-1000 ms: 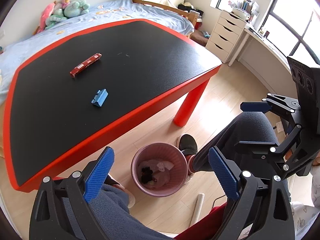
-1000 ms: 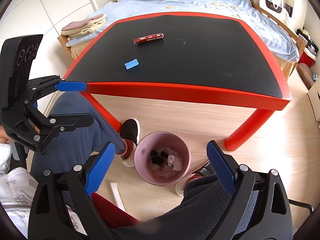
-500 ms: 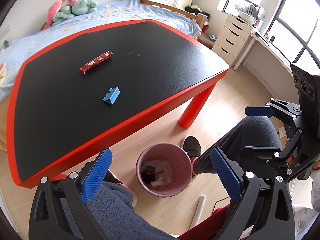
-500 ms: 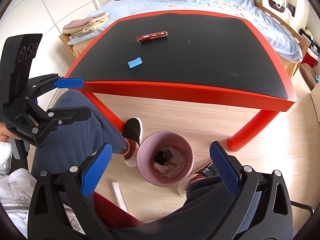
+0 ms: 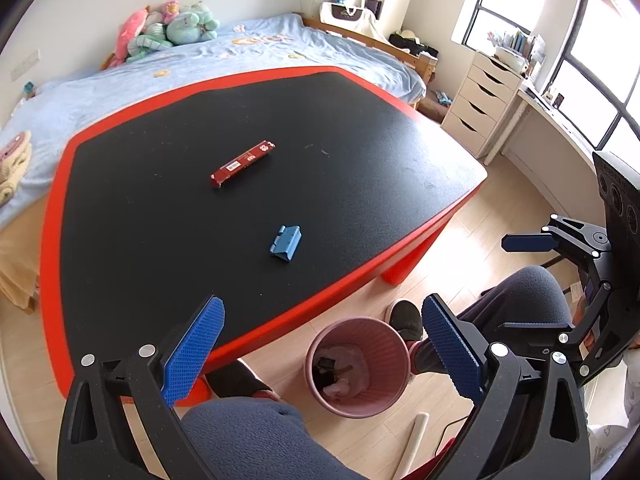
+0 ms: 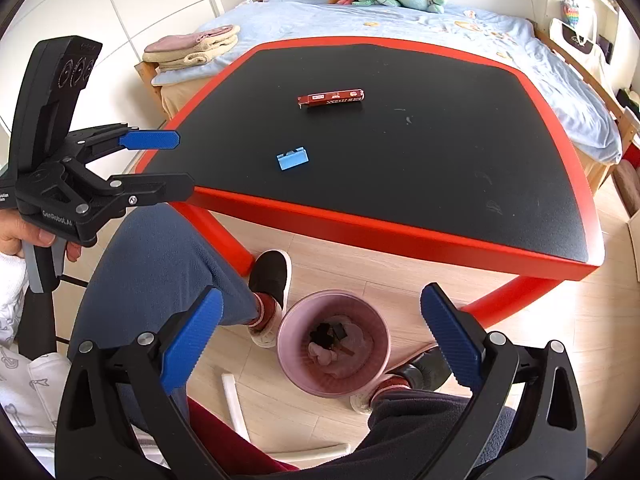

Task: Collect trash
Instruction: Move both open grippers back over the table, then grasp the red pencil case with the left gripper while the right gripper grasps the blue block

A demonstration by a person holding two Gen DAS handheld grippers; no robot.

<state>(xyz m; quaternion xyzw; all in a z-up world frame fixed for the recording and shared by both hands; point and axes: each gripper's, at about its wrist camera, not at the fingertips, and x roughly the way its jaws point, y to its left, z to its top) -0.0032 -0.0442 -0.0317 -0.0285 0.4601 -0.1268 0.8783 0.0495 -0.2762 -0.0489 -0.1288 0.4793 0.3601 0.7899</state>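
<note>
On the red-rimmed black table (image 5: 360,184), a small blue plastic piece (image 5: 285,242) lies at 5 o'clock from the long red wrapper (image 5: 243,164); left gripper (image 5: 322,354) and right gripper (image 6: 320,344) both gape wide, empty.

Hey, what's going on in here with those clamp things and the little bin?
A seated person is clearing trash off a table, holding a two-finger tool in each hand. Both the left gripper and the right gripper are open and empty, held above the person's lap. A pink bin on the floor between their feet already holds some scraps. Two pieces are still on the black tabletop: a long red wrapper and, nearer the edge, a small blue piece.
</note>
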